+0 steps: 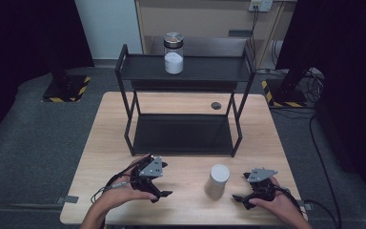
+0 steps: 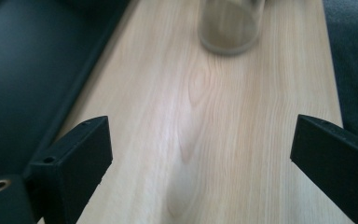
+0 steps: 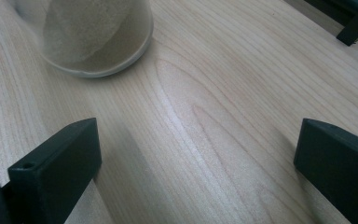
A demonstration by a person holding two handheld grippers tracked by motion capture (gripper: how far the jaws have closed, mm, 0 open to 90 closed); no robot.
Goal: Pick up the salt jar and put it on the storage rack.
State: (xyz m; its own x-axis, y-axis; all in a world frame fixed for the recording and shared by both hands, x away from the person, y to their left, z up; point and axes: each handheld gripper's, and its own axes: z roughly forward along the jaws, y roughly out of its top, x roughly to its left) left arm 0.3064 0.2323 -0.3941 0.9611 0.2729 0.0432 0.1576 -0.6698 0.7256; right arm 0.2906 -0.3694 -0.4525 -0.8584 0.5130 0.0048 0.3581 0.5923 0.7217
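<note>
1. Pale wood grain, smooth and lightly glossy, across the rectangular tabletop [image 1: 100, 157]; small dark round grommet [image 1: 216, 105] near its upper edge, upper centre of the high view.
2. Black metal, matte: one two-tier shelf rack [image 1: 128, 76] on slim legs, upper middle of the high view, lower tier flat on the tabletop.
3. Clear glass, cylindrical: one jar [image 1: 173, 52] with a shiny metal lid on the rack's top tier, roughly half full of white powder.
4. Pale, matte, cylindrical: one white-topped jar [image 1: 217, 181] upright on the tabletop, lower centre of the high view, between the two grippers; in the left gripper view, blurred at the top centre [image 2: 230, 25]; in the right gripper view, at the upper left, clear wall with sandy beige granules inside [image 3: 98, 35].
5. Left hand-held gripper [image 1: 159, 188], lower left of centre in the high view: black body, grey three-cornered plate on top, jaws spread wide, nothing between them, just bare wood below in the left gripper view.
6. Right hand-held gripper [image 1: 240, 191], lower right of the high view: same build, jaws also wide apart, empty, near the white-topped jar but not touching.
7. Counted: two jars, two grippers, one rack, one grommet.
</note>
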